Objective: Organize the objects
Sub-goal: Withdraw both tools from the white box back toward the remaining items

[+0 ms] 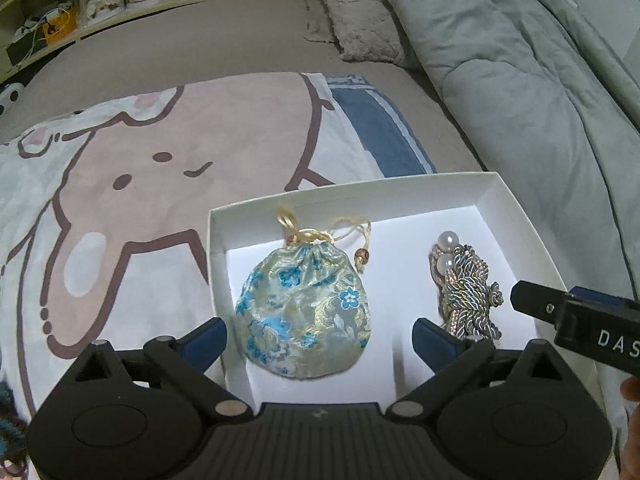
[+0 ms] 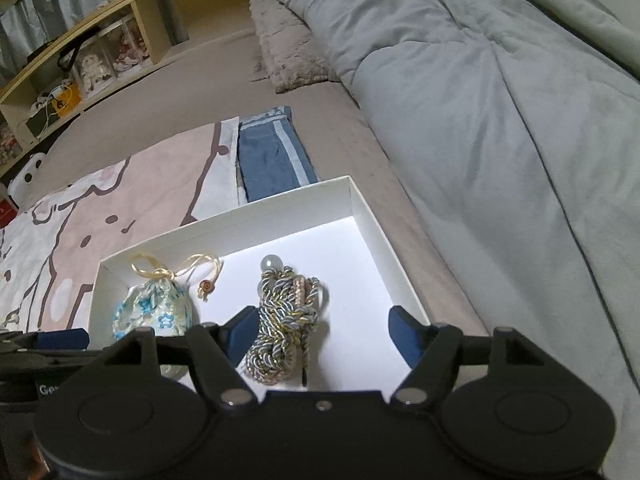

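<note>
left claw (image 1: pixel 320 338) spread wide, right claw (image 2: pixel 322 330) likewise, side by side

One white box (image 1: pixel 516 216) lies on the bed, and it holds two things: one flowered drawstring pouch (image 1: pixel 306 312) and one bundle of twisted cord (image 1: pixel 468 296). The bundle carries two pearl beads (image 1: pixel 447 239) in the left wrist view; only one shows in the right. The pouch string ends in one small brown bead (image 1: pixel 362 256). One cartoon blanket (image 1: pixel 160 168), one blue cloth (image 1: pixel 380 136), one grey quilt (image 1: pixel 520 72) and one fuzzy pillow (image 1: pixel 356 12) lie on the bed.
</note>
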Available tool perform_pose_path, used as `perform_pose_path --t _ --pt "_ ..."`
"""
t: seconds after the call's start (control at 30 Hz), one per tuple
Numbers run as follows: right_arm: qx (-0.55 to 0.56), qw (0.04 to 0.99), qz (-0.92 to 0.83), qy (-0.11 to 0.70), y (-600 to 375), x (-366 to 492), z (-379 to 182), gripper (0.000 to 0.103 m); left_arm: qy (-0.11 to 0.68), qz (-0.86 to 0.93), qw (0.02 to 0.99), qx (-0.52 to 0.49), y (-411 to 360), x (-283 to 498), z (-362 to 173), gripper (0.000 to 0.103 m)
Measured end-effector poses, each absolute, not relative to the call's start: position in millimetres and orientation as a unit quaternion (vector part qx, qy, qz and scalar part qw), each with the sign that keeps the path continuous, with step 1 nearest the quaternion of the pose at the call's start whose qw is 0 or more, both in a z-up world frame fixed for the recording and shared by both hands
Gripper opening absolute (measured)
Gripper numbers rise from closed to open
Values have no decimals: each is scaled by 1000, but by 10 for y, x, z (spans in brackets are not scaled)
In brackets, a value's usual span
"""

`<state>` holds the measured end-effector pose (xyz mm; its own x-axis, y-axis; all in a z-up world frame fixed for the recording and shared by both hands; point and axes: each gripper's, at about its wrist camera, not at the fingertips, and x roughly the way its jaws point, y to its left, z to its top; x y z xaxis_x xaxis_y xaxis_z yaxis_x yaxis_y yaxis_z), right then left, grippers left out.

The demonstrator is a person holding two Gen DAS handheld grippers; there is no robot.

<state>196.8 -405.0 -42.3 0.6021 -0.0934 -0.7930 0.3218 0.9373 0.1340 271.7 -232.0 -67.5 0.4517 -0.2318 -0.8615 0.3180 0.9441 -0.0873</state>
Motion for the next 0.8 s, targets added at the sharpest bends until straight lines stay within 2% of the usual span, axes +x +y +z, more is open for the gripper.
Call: perform_pose_path --t 0.67,0.8 --pt "99 898 -112 415 -3832 1785 -201 78 480 -131 867 33 -1988 2468 -344 100" --pt "92 902 -109 408 -3745 1687 -159 84 475 -123 871 34 -1872 2355 -296 103"
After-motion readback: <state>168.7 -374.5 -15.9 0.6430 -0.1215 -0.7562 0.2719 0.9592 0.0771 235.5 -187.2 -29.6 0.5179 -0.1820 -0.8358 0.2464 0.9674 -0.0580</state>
